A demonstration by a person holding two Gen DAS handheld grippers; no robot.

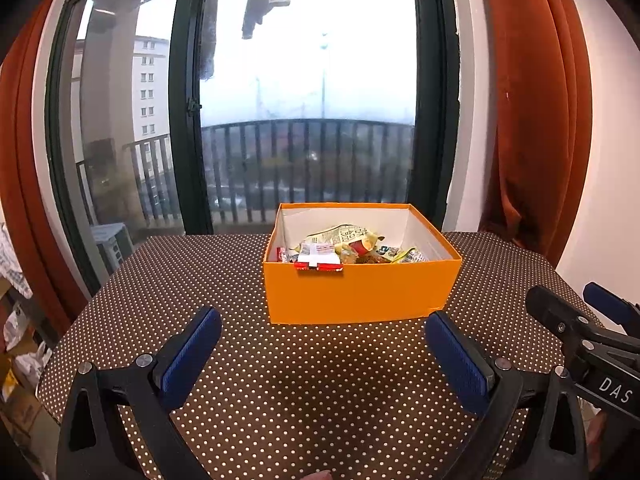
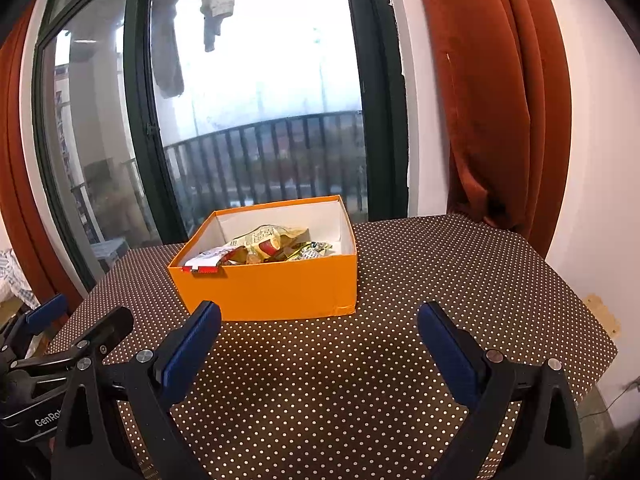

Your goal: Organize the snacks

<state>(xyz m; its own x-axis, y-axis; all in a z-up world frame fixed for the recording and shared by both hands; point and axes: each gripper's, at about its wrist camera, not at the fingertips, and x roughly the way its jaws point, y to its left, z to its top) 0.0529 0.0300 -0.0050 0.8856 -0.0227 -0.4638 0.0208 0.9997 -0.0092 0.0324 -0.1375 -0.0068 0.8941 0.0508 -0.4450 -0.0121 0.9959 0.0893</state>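
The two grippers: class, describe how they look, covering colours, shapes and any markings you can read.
Both the left gripper and the right gripper have black, triangular clamp-like frames with silver rivets. Their fingers carry long, ribbed blue pads. White lettering shows on each body: "DAS" on the right one, "GenRob" on the left. No cables or sleeves are visible.

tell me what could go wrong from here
1. The red and white packet hangs over the orange box's front rim; a nudge might tip it onto the table.
2. The left gripper and right gripper, both open, sit close together and could collide when reaching in.
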